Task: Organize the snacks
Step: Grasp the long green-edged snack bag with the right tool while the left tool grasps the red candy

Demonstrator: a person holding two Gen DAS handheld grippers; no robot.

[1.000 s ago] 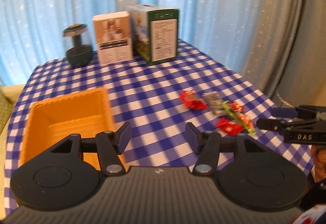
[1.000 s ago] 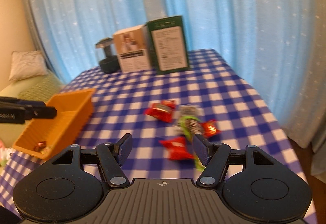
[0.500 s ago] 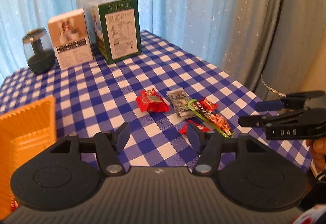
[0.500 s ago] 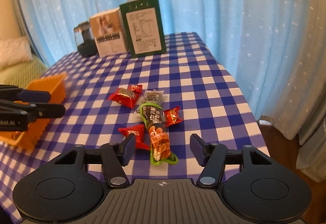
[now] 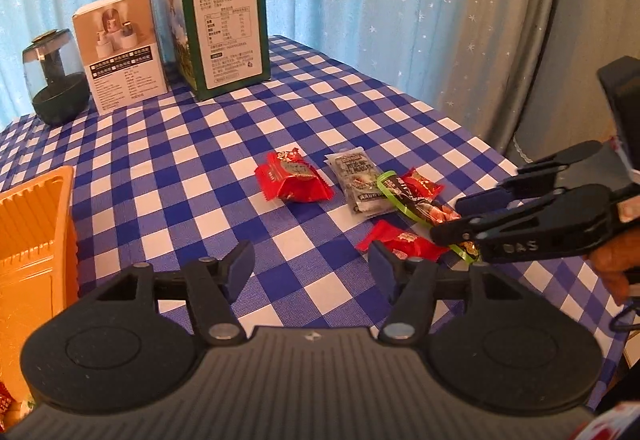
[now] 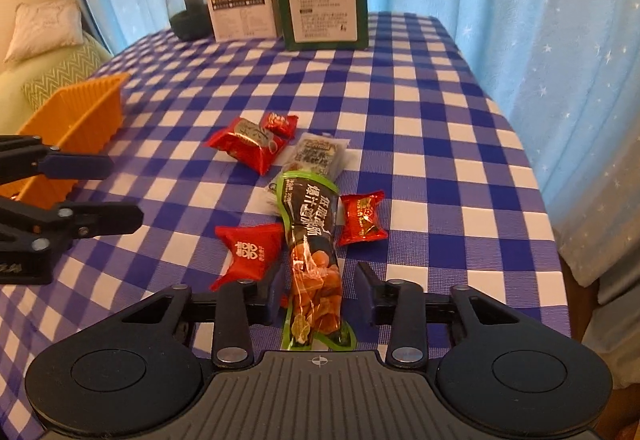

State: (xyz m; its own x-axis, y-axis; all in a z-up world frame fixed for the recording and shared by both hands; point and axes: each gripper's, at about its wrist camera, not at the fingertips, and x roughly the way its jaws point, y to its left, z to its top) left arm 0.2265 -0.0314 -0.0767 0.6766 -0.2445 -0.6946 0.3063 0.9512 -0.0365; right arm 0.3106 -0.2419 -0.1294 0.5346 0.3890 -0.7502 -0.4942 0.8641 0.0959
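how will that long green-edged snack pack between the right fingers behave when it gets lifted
The long snack pack is probably floppy: thin film, loose chunks inside, so its far end may droop. The glossy wrapper looks slippery. The right gripper is closing around its near end, gaps still showing at both fingers. It likely weighs little.

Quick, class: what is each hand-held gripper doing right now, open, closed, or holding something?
Left hand-held gripper: open, jaws opening, nothing between them.
Right hand-held gripper: open, jaws closing around the long green-edged snack packet, not yet gripping it.
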